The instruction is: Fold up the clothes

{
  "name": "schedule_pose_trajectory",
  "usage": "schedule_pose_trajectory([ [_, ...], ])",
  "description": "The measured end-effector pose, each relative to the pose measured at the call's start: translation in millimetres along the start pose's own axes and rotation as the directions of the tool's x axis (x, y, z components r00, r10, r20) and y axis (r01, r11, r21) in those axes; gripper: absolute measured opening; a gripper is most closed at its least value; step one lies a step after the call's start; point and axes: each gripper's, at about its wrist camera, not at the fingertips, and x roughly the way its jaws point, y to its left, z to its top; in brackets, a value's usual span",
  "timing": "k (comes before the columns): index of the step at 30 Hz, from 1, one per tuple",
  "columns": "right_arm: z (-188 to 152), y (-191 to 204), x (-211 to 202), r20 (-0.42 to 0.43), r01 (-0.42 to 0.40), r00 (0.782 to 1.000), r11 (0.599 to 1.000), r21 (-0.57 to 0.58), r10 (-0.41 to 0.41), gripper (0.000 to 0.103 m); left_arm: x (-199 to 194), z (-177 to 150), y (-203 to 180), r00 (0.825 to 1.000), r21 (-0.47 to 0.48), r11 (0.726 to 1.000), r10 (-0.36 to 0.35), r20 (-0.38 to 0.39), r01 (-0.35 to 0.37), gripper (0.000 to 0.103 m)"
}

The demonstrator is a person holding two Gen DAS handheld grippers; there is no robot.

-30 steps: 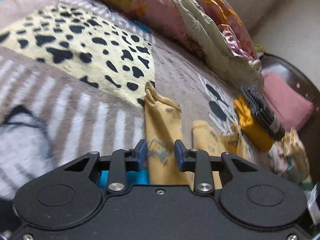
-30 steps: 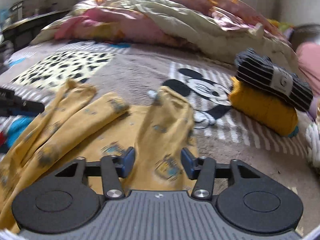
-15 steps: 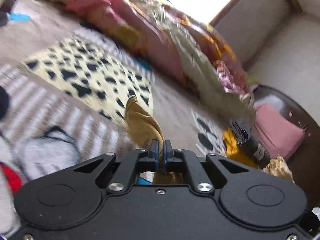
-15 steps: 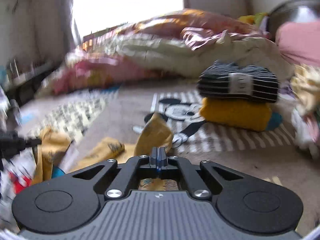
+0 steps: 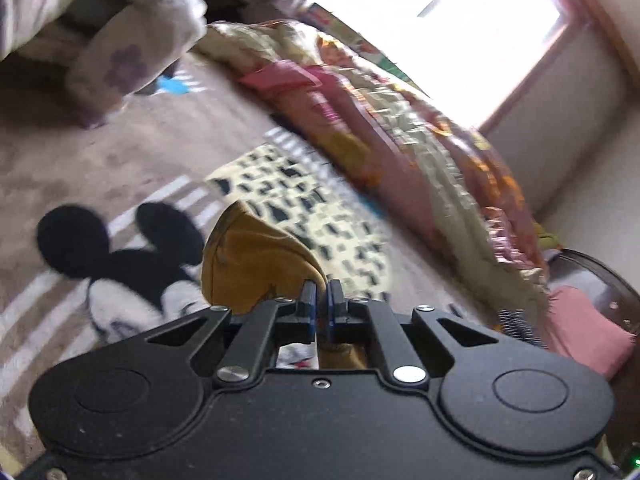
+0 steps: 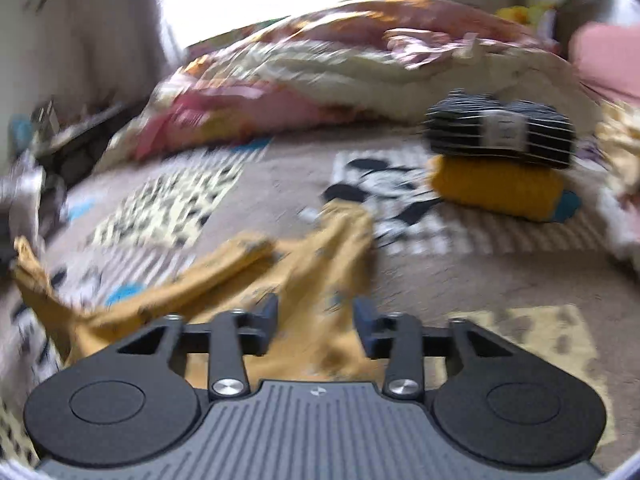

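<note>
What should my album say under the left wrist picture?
Left tongs pinch a yellow garment above the Mickey Mouse blanket.

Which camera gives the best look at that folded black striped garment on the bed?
The right wrist view: the folded black striped garment sits in full sight atop a folded mustard-yellow garment, though blurred. The left wrist view shows only a sliver of it beside the gripper body.

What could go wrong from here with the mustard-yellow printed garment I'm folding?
1. Only the left gripper is shut on the mustard-yellow printed garment; the right gripper is open, so a lift would likely drag the cloth lopsided.
2. The left pinch looks like a narrow edge bite and may slip.
3. The folded black striped garment on the folded mustard garment sits close; a swing could topple it.
</note>
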Motion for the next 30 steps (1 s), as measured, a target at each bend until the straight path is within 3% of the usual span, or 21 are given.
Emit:
schedule_pose_trajectory([
  [1, -2.9, 11.4, 6.3, -0.017, 0.003, 1.0, 1.0, -0.031, -0.004, 0.048, 5.5, -3.4, 3.6, 1.0, -0.003, 1.0, 0.024, -0.003, -0.024, 0.011],
  [2, -5.6, 20.8, 12.7, -0.033, 0.011, 0.999, 0.998, -0.058, -0.013, 0.049, 7.3, -7.3, 9.4, 0.999, -0.013, 0.999, 0.043, 0.007, -0.043, 0.034],
  [3, -7.8, 28.1, 18.7, -0.044, 0.022, 0.999, 0.996, -0.082, -0.026, 0.051, 8.8, -11.2, 15.5, 0.998, -0.024, 0.998, 0.062, 0.018, -0.062, 0.049],
  [5, -10.7, 38.7, 27.3, -0.057, 0.052, 0.997, 0.991, -0.12, -0.059, 0.054, 4.5, -20.0, 29.6, 0.996, -0.047, 0.998, 0.047, 0.073, -0.044, 0.049],
  [9, -12.2, 52.5, 42.0, -0.063, 0.109, 0.991, 0.98, -0.168, -0.121, 0.057, -2.0, -9.8, 40.4, 0.997, -0.05, 0.998, 0.029, 0.072, -0.025, 0.049],
  [17, 0.1, 55.3, 63.8, -0.017, 0.249, 0.967, 0.954, -0.165, -0.255, 0.053, 7.8, -13.2, 32.1, 1.0, -0.008, 1.0, -0.005, 0.03, 0.005, 0.048],
  [21, 7.4, 48.7, 75.9, -0.037, 0.289, 0.953, 0.94, -0.183, -0.301, 0.034, 15.9, -17.5, 24.2, 1.0, 0.016, 1.0, -0.018, 0.003, 0.018, 0.048],
  [22, 9.0, 45.6, 78.0, -0.046, 0.293, 0.951, 0.938, -0.183, -0.306, 0.024, 17.9, -18.6, 22.2, 1.0, 0.022, 1.0, -0.021, -0.004, 0.021, 0.048],
  [23, 10.5, 40.3, 76.8, -0.052, 0.282, 0.954, 0.945, -0.166, -0.294, 0.003, 19.9, -19.7, 20.2, 1.0, 0.028, 0.999, -0.024, -0.011, 0.024, 0.048],
  [30, 17.4, -15.0, 28.7, 0.013, 0.228, 0.973, 0.971, 0.078, -0.229, 0.002, 22.1, -17.9, 23.0, 0.999, 0.012, 1.0, -0.027, -0.02, 0.027, 0.048],
])
